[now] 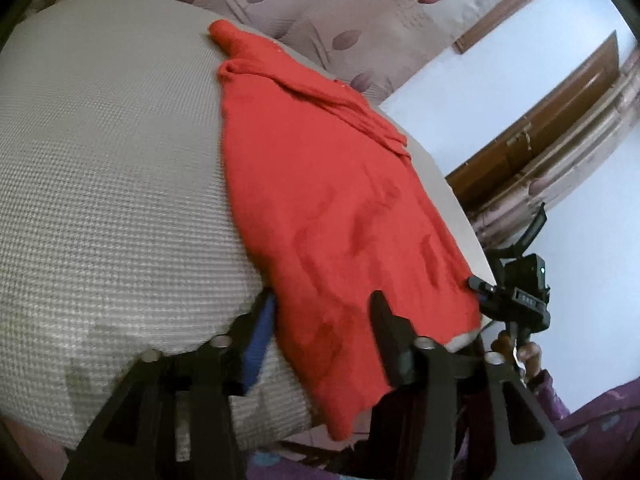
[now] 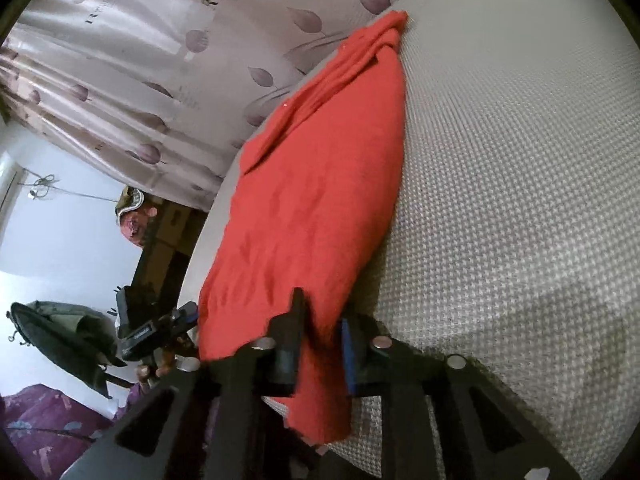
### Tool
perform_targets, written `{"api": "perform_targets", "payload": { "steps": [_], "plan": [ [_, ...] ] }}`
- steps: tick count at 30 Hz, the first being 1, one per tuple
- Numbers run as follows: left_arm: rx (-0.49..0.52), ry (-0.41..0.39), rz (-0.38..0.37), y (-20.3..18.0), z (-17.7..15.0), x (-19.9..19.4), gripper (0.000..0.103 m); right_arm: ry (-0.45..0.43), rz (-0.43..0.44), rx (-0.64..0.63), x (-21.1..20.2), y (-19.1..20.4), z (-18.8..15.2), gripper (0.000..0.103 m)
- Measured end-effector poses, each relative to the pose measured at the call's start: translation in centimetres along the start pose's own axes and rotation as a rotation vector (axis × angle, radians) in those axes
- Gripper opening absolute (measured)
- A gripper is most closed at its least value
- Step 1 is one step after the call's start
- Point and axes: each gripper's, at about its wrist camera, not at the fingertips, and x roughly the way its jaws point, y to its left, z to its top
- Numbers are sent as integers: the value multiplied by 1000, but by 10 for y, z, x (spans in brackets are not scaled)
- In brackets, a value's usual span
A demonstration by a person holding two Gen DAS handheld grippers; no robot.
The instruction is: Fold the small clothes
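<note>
A red knit garment [image 1: 320, 184] lies flat on a table covered with a grey checked cloth [image 1: 100, 160], its near hem hanging over the table's front edge. My left gripper [image 1: 320, 312] is open, its fingers astride one near corner of the hem. In the right wrist view the garment [image 2: 320, 184] runs away from me, with bunched folds at its far end. My right gripper [image 2: 320, 320] is open too, with the other hem corner lying between its narrowly spaced fingers. Each gripper shows in the other's view, at the garment's edge [image 1: 516, 292] [image 2: 160, 328].
A leaf-print curtain [image 1: 320, 4] hangs behind the table. A white wall and brown wooden frames [image 1: 560, 108] stand to one side. A purple patterned cloth [image 2: 44, 428] lies below. A dark bag [image 2: 60, 332] hangs near the table's end.
</note>
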Motion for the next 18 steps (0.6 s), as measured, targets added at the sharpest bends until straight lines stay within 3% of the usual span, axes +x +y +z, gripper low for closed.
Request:
{"api": "perform_targets", "payload": {
  "steps": [2, 5, 6, 7, 8, 9, 14, 18],
  "plan": [
    [10, 2, -19, -9, 2, 4, 83, 4, 0, -23, 6, 7, 2, 30],
    [91, -11, 60, -27, 2, 14, 82, 17, -11, -61, 18, 16, 4, 36],
    [117, -20, 94, -31, 1, 17, 72, 16, -21, -69, 22, 17, 5, 34],
    [143, -19, 144, -35, -1, 21, 30, 13, -34, -72, 25, 18, 7, 27],
    [155, 5, 199, -36, -1, 28, 6, 22, -58, -66, 31, 16, 9, 22],
    [143, -10, 201, -36, -1, 28, 7, 30, -75, -59, 32, 14, 9, 7],
    [247, -69, 327, -58, -6, 25, 6, 9, -64, -40, 28, 10, 6, 6],
    [352, -109, 386, -79, -7, 17, 6, -12, -28, -6, 18, 7, 1, 6]
  ]
}}
